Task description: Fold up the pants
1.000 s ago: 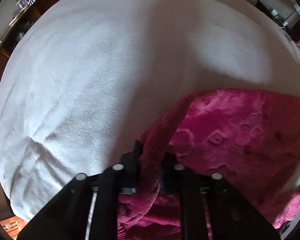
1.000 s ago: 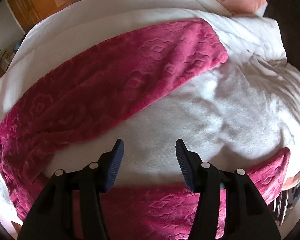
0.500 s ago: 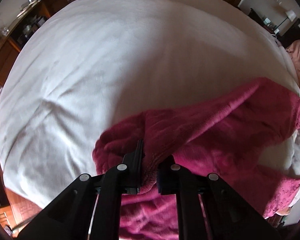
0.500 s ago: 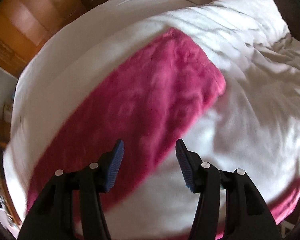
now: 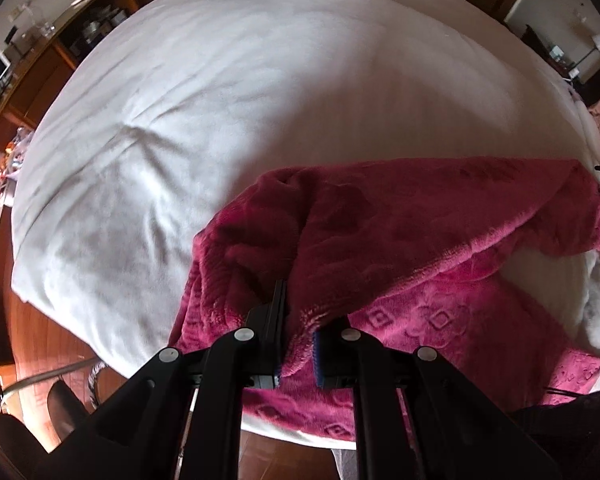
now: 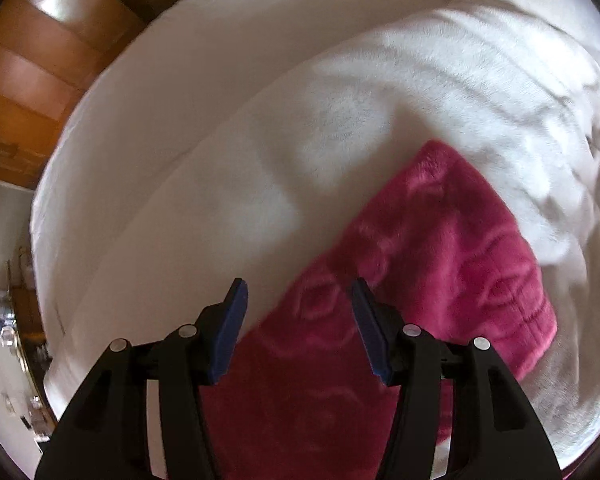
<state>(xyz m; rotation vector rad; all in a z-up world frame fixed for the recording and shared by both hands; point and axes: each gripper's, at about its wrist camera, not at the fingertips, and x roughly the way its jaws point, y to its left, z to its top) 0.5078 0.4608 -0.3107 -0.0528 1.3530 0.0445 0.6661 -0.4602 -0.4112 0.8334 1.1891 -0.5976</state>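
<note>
Fluffy magenta pants (image 5: 440, 240) with an embossed pattern lie on a white bed. My left gripper (image 5: 298, 320) is shut on a bunched fold of the pants and holds it lifted off the cover, so one leg drapes back over the other toward the right. In the right wrist view a pants leg (image 6: 440, 264) runs from the lower middle up to its cuff end at the right. My right gripper (image 6: 298, 320) hangs open above that leg, nothing between its blue pads (image 6: 230, 332).
The white bed cover (image 5: 240, 100) spreads wide beyond the pants and is rumpled at the right (image 6: 520, 80). Wooden shelving with small items (image 5: 60, 40) stands past the bed's left edge. A wooden floor (image 5: 40, 320) and wood panelling (image 6: 32, 80) border the bed.
The left gripper has lifted its fold and carried it across, laying more of the pants over themselves. The right gripper has swept along the leg toward its cuff, rolling as it went, still open.
</note>
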